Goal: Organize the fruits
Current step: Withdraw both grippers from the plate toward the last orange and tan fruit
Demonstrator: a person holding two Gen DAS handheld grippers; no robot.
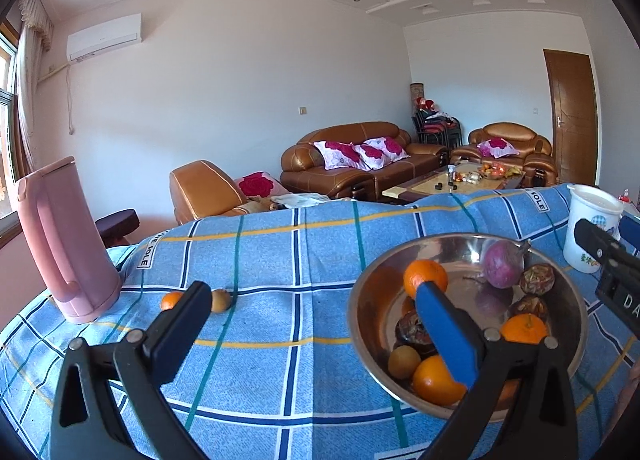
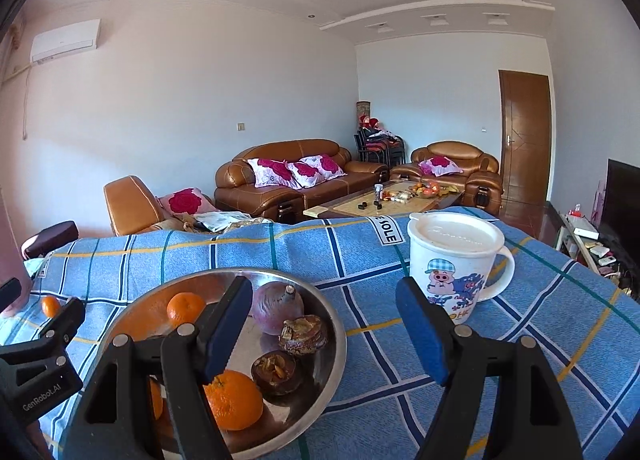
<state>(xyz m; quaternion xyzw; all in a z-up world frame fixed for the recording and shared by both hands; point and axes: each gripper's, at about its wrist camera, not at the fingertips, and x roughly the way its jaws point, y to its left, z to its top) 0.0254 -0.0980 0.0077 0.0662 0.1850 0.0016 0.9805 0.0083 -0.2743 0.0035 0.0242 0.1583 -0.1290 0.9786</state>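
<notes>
A steel bowl (image 1: 362,324) (image 2: 338,344) on the blue checked cloth holds oranges (image 1: 425,278) (image 2: 234,400), a purple fruit (image 1: 503,264) (image 2: 277,308), dark wrinkled fruits (image 1: 537,280) (image 2: 303,336) and a small brown fruit (image 1: 404,361). A loose orange (image 1: 171,300) (image 2: 51,306) and a small brown fruit (image 1: 221,300) lie on the cloth near the pink jug. My left gripper (image 1: 314,300) is open and empty, its right finger over the bowl. My right gripper (image 2: 324,306) is open and empty, its left finger over the bowl.
A pink jug (image 1: 60,240) stands at the table's left. A white lidded mug (image 2: 454,260) (image 1: 592,227) stands right of the bowl. Sofas and a coffee table (image 2: 392,197) lie beyond the far table edge.
</notes>
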